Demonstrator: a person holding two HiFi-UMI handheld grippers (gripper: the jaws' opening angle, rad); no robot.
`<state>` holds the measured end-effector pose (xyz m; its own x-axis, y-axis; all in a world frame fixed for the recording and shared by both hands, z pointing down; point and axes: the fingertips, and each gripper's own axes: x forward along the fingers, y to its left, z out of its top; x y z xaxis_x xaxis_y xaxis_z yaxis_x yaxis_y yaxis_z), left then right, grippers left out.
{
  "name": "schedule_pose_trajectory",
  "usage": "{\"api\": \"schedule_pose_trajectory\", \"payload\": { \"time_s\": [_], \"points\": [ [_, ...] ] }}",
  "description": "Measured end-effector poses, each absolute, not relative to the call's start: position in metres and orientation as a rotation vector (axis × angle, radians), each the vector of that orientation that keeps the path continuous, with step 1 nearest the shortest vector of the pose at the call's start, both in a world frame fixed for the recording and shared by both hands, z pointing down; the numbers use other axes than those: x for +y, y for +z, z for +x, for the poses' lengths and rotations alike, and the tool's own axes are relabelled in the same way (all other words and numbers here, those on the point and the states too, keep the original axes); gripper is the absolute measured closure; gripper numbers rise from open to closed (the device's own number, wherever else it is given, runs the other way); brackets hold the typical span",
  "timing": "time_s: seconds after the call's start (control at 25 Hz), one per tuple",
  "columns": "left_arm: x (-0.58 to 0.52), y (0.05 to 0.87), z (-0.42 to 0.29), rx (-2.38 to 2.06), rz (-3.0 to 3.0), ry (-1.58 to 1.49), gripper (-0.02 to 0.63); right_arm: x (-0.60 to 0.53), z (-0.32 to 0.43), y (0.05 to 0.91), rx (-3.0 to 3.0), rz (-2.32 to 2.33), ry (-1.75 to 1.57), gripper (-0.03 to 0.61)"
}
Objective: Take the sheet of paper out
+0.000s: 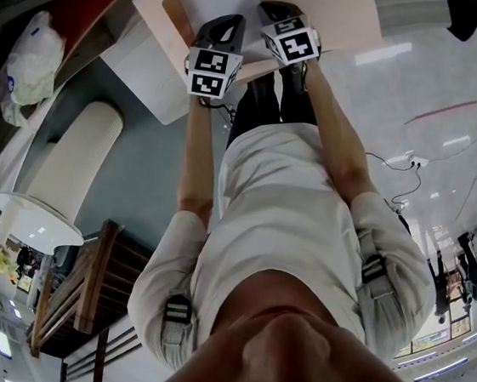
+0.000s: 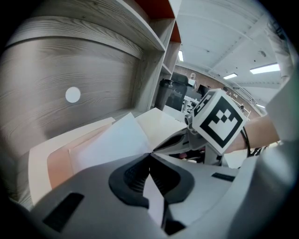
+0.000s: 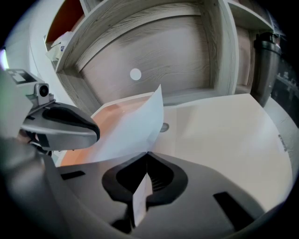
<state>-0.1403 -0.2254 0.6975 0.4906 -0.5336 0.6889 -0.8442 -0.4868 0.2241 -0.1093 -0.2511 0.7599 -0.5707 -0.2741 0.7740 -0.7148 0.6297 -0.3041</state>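
Pale shirt (image 1: 304,219) and two bare forearms fill the near part of the head view, reaching out to the cream envelope (image 3: 224,135) at its far end. At the envelope's near edge, the left gripper (image 2: 150,156) is clamped shut on the sheet of paper (image 2: 117,142), a strip of white showing between its dark pads. Just beside it, the right gripper (image 3: 147,156) is pinched on the same edge in the same way.

From both sets of jaws the sheet runs straight away into the envelope's peach-lined mouth, so its long axis lies along the line of the arms. Most of it appears to be inside or over the opening. Between the two grips it buckles, one corner standing up above the envelope. Neither hand looks nearer than the other. My judgement is that an even draw back toward the body, along that axis, would free it; an uneven pull could crease or tear it.

Under the envelope lies a white top (image 1: 145,72), and behind it stands a grey wood-grain shelf unit (image 3: 177,60). Beyond that is a bright open room with strip lights.
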Motion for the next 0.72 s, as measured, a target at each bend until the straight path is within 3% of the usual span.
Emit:
{"api": "schedule_pose_trajectory", "payload": {
  "time_s": [0.72],
  "points": [
    [-0.235, 0.689, -0.118, -1.061, 2.248, 0.766, 0.597, -0.26, -0.072, 0.75, -2.123, 0.882, 0.833, 0.557]
  ]
}}
